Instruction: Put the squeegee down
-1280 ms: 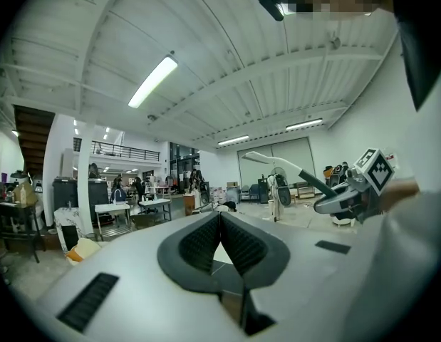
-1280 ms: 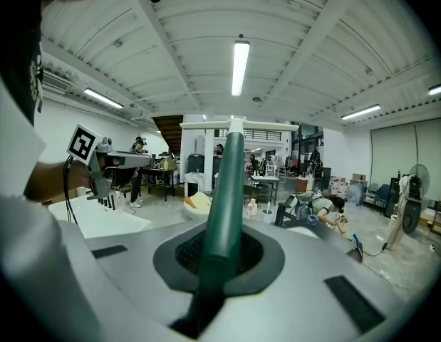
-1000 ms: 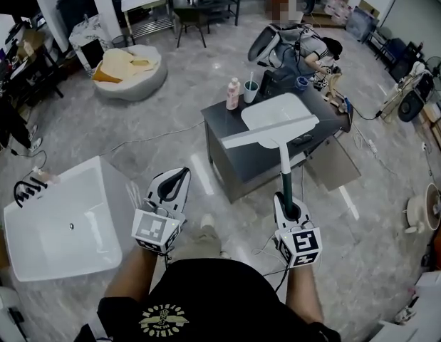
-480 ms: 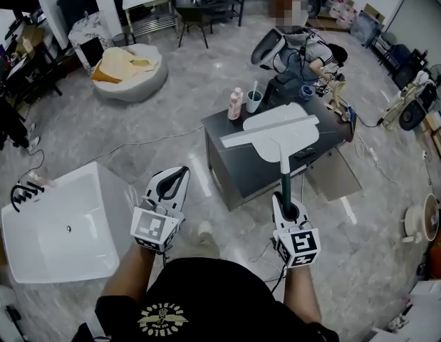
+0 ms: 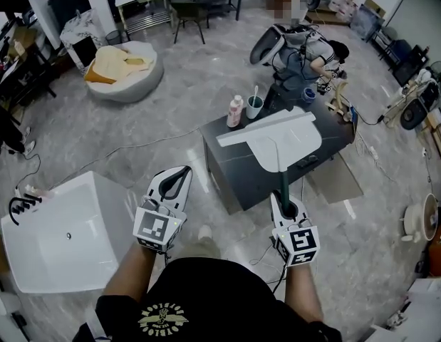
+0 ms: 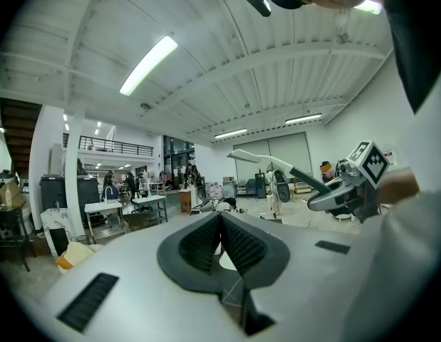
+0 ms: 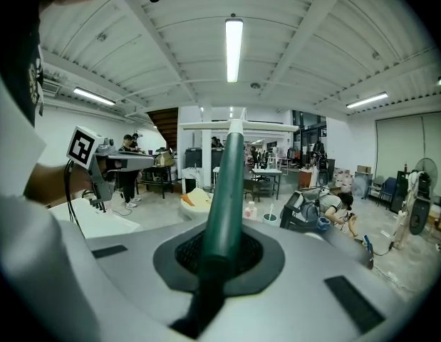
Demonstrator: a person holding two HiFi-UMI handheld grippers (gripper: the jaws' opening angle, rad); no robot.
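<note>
The person stands near the bottom centre of the head view with both grippers held out in front. The right gripper (image 5: 285, 204), at lower right, is clenched on the dark green handle of the squeegee (image 5: 284, 182). In the right gripper view that handle runs straight up out of the black pads, with the white blade set crosswise at the top. The squeegee is up in the air, its blade showing in front of the dark table (image 5: 238, 166) at centre right of the head view.

The left gripper (image 5: 179, 177), at lower centre left, is closed with nothing in it, its ribbed pads pressed together. A pink bottle (image 5: 235, 111) and a cup (image 5: 254, 107) stand on the table's far edge. A white basin (image 5: 60, 237) sits at lower left.
</note>
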